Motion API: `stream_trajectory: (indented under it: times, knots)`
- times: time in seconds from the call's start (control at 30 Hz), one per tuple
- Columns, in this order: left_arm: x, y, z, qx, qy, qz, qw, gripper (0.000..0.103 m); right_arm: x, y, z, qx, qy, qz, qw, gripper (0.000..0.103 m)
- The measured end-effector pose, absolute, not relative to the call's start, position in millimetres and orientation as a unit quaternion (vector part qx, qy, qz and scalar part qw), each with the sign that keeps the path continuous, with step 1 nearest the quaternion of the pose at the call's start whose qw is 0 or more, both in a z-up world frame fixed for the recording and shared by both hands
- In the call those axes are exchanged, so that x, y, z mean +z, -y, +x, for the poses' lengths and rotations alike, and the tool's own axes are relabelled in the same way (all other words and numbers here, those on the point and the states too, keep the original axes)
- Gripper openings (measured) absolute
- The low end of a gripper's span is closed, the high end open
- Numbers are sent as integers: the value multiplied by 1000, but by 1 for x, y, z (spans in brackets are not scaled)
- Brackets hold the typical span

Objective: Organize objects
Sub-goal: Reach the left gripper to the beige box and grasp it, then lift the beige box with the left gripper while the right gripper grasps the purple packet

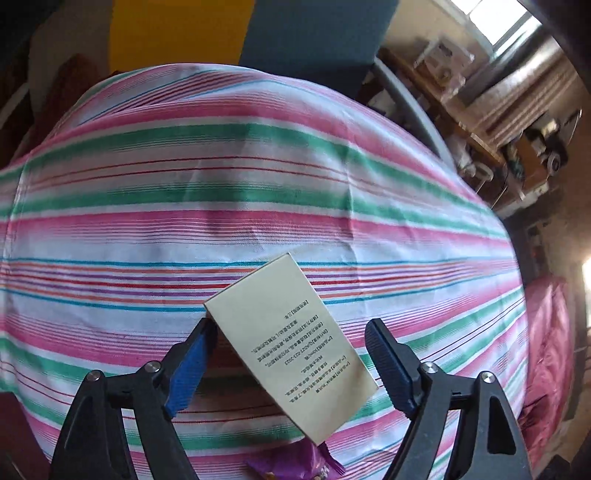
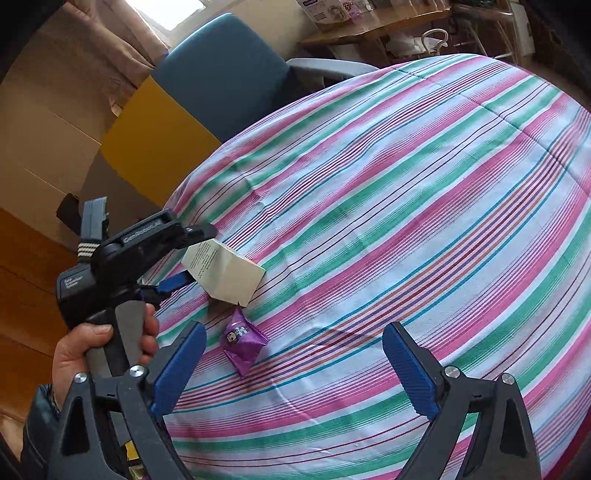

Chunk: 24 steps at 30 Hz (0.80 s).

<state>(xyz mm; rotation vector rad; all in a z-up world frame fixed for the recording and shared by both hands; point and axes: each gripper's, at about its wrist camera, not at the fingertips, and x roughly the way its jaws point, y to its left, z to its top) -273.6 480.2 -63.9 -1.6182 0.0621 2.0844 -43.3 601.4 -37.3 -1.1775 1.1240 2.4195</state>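
A cream box (image 1: 288, 343) with printed text lies slanted on the striped tablecloth (image 1: 221, 184), between the blue pads of my left gripper (image 1: 290, 325). That gripper is open; its left fingertip sits at the box's corner and the right pad stands clear of the box. In the right wrist view the same box (image 2: 229, 273) lies by the left gripper (image 2: 195, 254), which a hand (image 2: 92, 347) holds. A purple snack packet (image 2: 242, 339) lies on the cloth just ahead of my right gripper (image 2: 295, 365), nearer its left finger. The right gripper is open and holds nothing. The packet (image 1: 295, 469) also peeks in below the box.
A blue chair (image 2: 221, 74) and a yellow panel (image 2: 155, 136) stand past the table's far edge. A cluttered wooden desk (image 2: 369, 29) is behind. A pink-red cloth (image 1: 546, 350) hangs off to the right. The tablecloth (image 2: 406, 184) drops off near the left gripper.
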Motion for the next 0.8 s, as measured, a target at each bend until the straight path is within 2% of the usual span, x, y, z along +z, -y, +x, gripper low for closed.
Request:
stream_trajectory:
  times: [0.13, 0.2, 0.27, 0.43, 0.6, 0.8]
  knots:
    - [-74, -496, -266, 771, -77, -586, 236, 82, -39, -600, -44, 825, -376, -406, 117, 97]
    - [-74, -489, -263, 771, -73, -581, 252, 62, -41, -601, -44, 823, -374, -409, 121, 97]
    - [-72, -474, -260, 769, -78, -575, 266, 52, -43, -601, -45, 820, -373, -415, 124, 98]
    - [-71, -413, -245, 779, -98, -559, 267, 50, -46, -599, -48, 821, -360, -424, 128, 98]
    - [-69, -358, -194, 782, -118, -552, 262, 50, -49, -596, -51, 821, -344, -435, 135, 97]
    - [-66, -338, -116, 793, -142, -520, 282, 50, -52, -586, -57, 820, -337, -449, 106, 97]
